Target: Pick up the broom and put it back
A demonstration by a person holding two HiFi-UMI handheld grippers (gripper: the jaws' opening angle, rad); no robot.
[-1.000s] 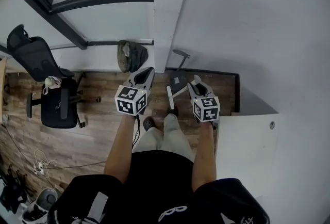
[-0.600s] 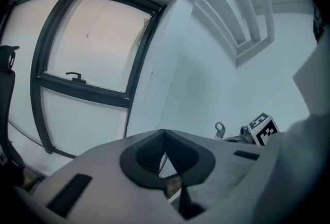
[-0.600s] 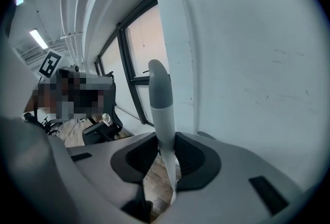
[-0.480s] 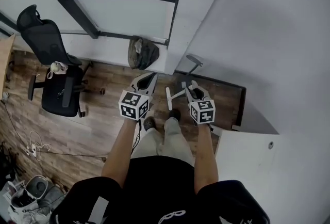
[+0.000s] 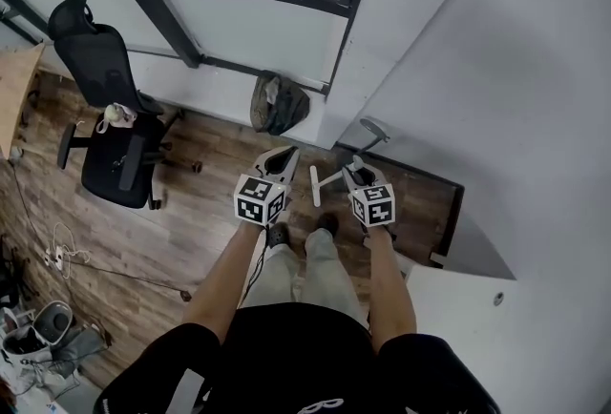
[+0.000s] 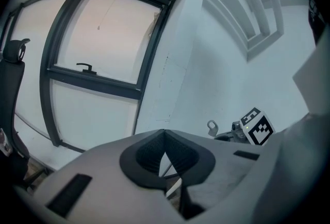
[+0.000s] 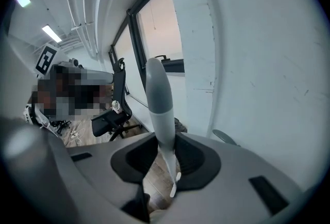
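Standing on a wood floor (image 5: 191, 240), a person held one gripper in each hand, both pointed toward the corner of a white wall (image 5: 496, 69).

Right gripper (image 5: 356, 168): jaws were closed on the broom (image 7: 158, 107). Its grey-and-white handle ran up between the pads in the right gripper view. In the head view, a white bar of the broom lay between the two grippers, above the person's shoes.

Left gripper (image 5: 283, 157): jaws were closed tip to tip, with nothing between them. It sat just beside the broom without touching it.

Stem (image 5: 375, 129): grey, with an oval top, it stood by the wall just beyond the right gripper.

Bag (image 5: 279, 104): dark and slumped, it lay at the foot of the window (image 5: 267, 31), next to the wall corner.

Chair (image 5: 110, 131): a black office type on castors, it stood on the floor well to the left, with a small pale object on its seat.

Cables (image 5: 67, 250): loose on the floor at the far left.
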